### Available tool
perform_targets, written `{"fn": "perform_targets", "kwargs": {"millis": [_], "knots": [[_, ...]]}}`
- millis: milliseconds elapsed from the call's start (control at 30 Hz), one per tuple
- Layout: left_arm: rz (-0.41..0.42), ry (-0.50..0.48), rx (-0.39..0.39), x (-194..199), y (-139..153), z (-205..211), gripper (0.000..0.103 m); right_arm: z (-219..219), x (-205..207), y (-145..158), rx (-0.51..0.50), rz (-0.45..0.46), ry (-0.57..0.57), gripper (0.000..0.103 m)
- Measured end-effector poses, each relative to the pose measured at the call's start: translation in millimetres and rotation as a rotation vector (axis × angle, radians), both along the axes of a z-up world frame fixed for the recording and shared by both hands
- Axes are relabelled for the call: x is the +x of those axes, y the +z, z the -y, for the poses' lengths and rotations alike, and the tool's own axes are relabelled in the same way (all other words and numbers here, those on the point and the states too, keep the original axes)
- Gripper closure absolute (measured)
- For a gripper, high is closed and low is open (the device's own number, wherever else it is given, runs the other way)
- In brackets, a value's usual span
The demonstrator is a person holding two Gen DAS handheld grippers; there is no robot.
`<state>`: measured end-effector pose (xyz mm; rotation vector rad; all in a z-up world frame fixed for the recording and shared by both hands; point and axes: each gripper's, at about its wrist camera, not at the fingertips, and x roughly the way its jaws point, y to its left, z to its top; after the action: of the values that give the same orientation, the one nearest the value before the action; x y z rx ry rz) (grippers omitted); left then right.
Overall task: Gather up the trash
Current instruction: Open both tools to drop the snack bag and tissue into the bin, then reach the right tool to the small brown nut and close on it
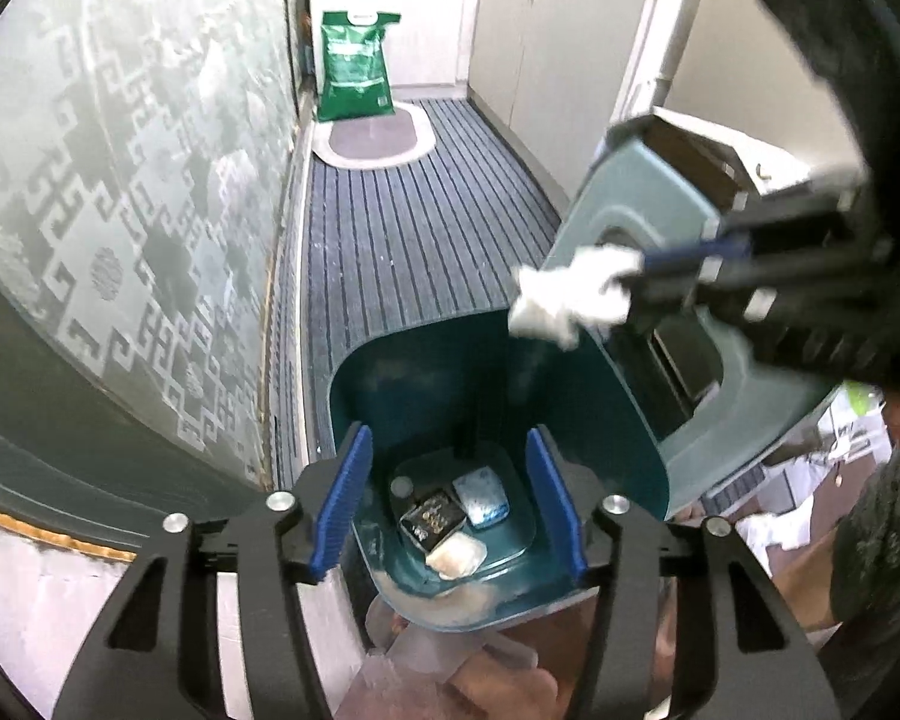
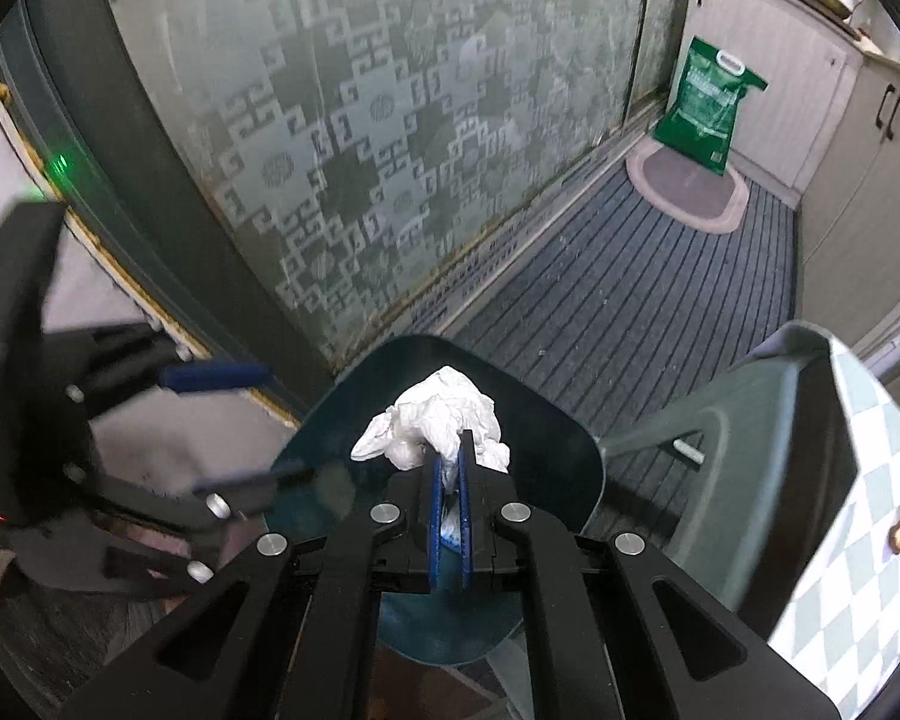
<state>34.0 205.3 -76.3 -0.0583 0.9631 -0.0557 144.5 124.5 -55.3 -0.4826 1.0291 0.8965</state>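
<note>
Tissue, a crumpled white paper wad (image 2: pixel 435 426), sticks out ahead of the right gripper (image 2: pixel 448 516), whose blue pads are clamped on its near edge. Below the jaws gapes the dark teal plastic bin (image 1: pixel 354 378), its lid (image 1: pixel 642 192) tipped back, wrappers on its floor. The left gripper (image 1: pixel 450 504) hangs over the mouth, jaws apart and empty. Light, soft and crushable, the wad likely needs only a pinch anywhere on its bulk.
</note>
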Motion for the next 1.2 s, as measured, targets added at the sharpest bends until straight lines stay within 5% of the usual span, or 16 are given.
{"fn": "perform_targets", "kwargs": {"millis": [267, 333, 400, 900, 1200], "knots": [[0.12, 0.065, -0.044, -5.3, 39.2, -6.9, 0.057, 0.1, -9.6, -24.6, -0.066, -0.015, 0.028, 0.098], [0.16, 0.085, -0.049, -7.8, 52.7, -7.0, 0.057, 0.0, -14.1, -30.4, -0.081, -0.03, 0.045, 0.085], [0.201, 0.103, -0.058, -10.3, 65.0, -7.4, 0.059, -0.2, -18.6, -34.4, -0.087, -0.035, 0.058, 0.055], [0.431, 0.144, -0.149, -13.8, 136.7, 9.9, 0.069, 36.3, -24.4, 16.1, 0.072, 0.006, 0.065, 0.055], [0.454, 0.111, -0.175, -2.8, 146.3, 35.1, 0.069, 104.2, 7.4, 63.1, 0.209, 0.056, -0.048, 0.055]]}}
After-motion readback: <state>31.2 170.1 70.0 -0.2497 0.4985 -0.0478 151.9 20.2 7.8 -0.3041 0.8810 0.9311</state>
